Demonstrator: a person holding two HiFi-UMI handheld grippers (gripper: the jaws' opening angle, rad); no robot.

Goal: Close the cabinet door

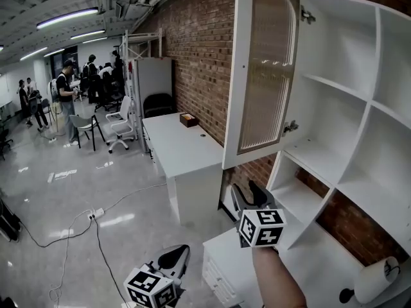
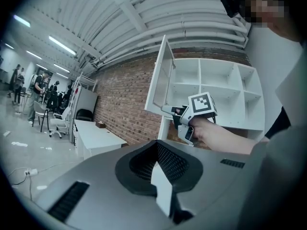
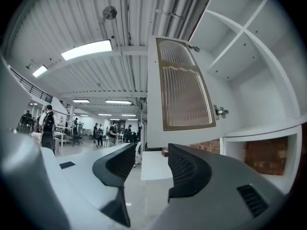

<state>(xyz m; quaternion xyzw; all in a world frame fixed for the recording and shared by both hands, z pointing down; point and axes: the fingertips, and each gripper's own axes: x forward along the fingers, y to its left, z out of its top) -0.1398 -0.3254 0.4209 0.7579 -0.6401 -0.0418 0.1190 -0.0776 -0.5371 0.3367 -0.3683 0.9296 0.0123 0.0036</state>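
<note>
Nearest me, the left gripper (image 1: 174, 256) sits low over the glossy grey floor (image 1: 128, 191), its jaws pressed together on nothing; a little further on and higher, the right gripper (image 1: 248, 194) has its jaws parted with nothing between them, aimed just below the cabinet door (image 1: 266, 69). I see a low white drawer unit (image 1: 225, 262) under that gripper, and a paper roll (image 1: 379, 280) to its right. The door, a white frame around ribbed glass, stands swung wide open from the wall cabinet (image 1: 340, 88), whose white shelves and dividers are in plain view. Along the brick wall (image 1: 199, 43) behind runs a white desk (image 1: 176, 146) carrying a small brown box (image 1: 189, 120); a cable (image 1: 64, 236) trails over the floor; far off, people (image 1: 66, 88) stand among office chairs (image 1: 122, 124).
</note>
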